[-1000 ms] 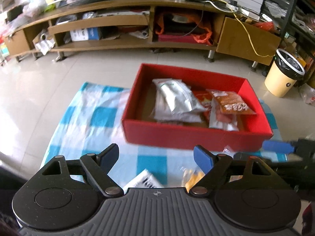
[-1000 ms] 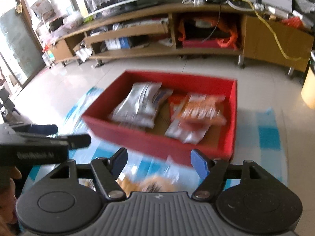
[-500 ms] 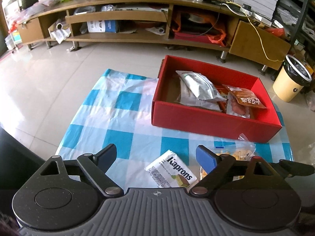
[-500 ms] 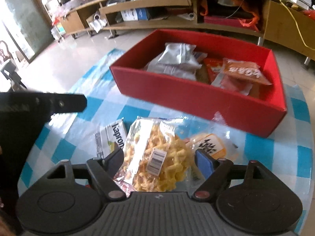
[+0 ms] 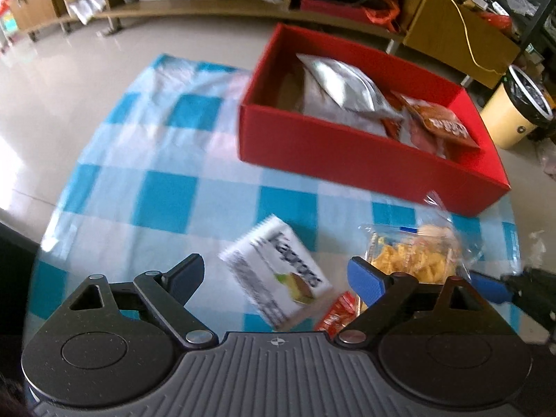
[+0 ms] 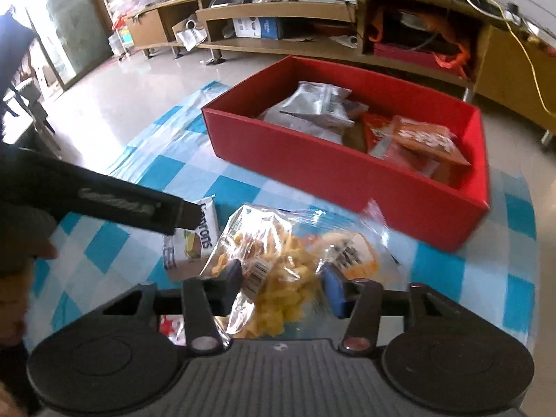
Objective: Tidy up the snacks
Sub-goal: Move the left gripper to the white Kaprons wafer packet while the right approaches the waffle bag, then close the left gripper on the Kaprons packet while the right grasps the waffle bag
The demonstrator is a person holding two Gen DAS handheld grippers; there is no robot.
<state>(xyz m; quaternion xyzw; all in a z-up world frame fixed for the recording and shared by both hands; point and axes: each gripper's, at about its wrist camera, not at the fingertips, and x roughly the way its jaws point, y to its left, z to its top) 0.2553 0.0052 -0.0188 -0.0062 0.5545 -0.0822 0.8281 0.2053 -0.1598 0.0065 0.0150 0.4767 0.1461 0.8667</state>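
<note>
- Cloth (image 5: 166,205): blue-and-white checked, spread on the floor; every loose snack lies on it.
- Left gripper (image 5: 278,276): fingers wide apart, holding nothing, poised over the white packet (image 5: 276,272), which lies flat and skewed between them.
- Red wrapper (image 5: 335,314): small, just beside the white packet's lower corner; most of it is hidden by the gripper body.
- Clear bag (image 6: 274,271): yellow crisps inside, lying on the cloth just in front of the box.
- Right gripper (image 6: 283,283): fingers closed in on the bag's near part, the film bunched between them; the grip appears made.
- Red box (image 6: 347,173): open-topped, beyond the bag, already holding silver and orange packets; its near-left floor looks free.
- Advice for the step: lift the bag straight up, clear the box's near wall with slack film hanging, lower it onto the free floor, and release only once it rests. Squeeze lightly; crisps likely crush.
</note>
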